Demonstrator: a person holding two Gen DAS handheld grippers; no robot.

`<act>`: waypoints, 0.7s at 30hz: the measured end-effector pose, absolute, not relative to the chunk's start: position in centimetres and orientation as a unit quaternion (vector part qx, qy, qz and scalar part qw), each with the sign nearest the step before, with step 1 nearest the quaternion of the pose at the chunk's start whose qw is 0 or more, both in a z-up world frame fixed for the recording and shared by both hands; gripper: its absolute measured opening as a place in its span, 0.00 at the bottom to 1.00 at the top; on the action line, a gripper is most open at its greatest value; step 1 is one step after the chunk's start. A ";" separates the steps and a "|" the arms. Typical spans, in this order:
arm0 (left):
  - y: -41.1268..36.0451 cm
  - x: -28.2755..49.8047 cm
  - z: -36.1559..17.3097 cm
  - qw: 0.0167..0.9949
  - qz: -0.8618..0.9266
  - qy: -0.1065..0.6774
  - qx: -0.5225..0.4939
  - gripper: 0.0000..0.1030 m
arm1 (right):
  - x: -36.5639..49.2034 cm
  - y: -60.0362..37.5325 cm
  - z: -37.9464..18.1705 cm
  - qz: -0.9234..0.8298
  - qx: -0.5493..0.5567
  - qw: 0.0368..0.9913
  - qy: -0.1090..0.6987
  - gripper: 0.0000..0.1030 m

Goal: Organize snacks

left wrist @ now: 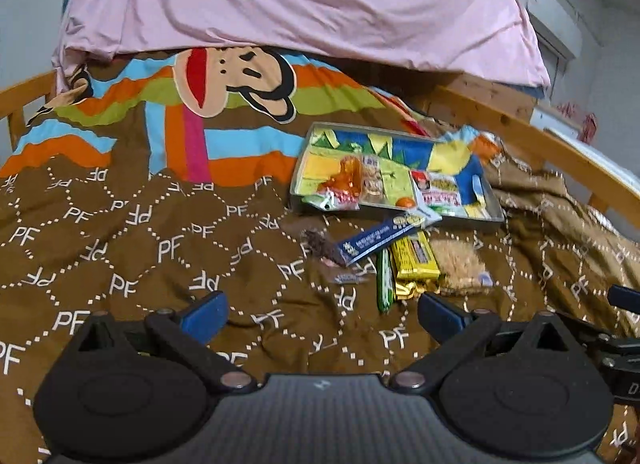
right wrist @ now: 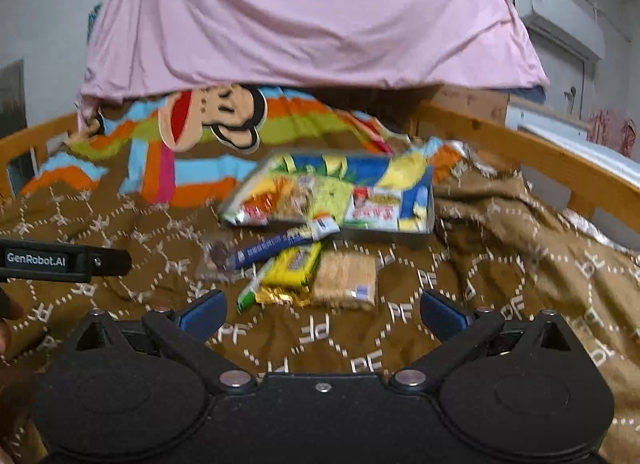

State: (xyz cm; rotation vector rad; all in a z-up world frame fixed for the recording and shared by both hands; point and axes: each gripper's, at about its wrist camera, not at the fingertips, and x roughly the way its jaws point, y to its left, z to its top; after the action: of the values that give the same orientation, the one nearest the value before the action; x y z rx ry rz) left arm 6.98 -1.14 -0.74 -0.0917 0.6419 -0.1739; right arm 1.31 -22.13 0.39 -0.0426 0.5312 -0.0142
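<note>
While both grippers hover spread wide and empty, snacks wait mid-frame on the bedspread (left wrist: 120, 224).
Left gripper (left wrist: 322, 314), right gripper (right wrist: 322, 314); tray (left wrist: 496, 213) centre-right, yellow packet (left wrist: 414, 260), blue bar (left wrist: 380, 236) and cracker pack (left wrist: 460, 264) just below.

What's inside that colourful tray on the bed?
The tray holds an orange snack packet and a red-and-yellow packet. Whatever lies beneath them is covered.

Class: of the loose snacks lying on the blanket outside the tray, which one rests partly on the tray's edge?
The long blue packet. Its far end overlaps the tray rim; the yellow packet, green stick and beige cracker pack lie wholly on the blanket.
</note>
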 end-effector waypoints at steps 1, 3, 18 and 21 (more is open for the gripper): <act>-1.3 7.1 -1.0 0.943 -0.087 0.319 -0.043 1.00 | 1.6 -22.0 0.1 -0.008 -0.021 0.963 0.270 0.99; -1.6 7.3 -1.3 0.940 -0.090 0.327 -0.041 1.00 | 2.0 -22.0 -0.4 -0.012 -0.021 0.960 0.280 0.99; -1.4 8.7 -2.2 0.931 -0.062 0.358 -0.037 1.00 | 4.1 -23.1 -1.1 -0.029 -0.012 0.953 0.302 0.99; -1.4 8.8 -2.3 0.930 -0.063 0.360 -0.041 1.00 | 4.2 -23.2 -1.2 -0.027 -0.008 0.952 0.305 0.99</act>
State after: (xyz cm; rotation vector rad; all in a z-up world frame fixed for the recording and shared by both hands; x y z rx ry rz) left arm 8.79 -1.41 -2.28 -0.0841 0.7371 -0.1282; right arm 4.23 -23.17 -1.16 -0.0172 0.6198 -0.0540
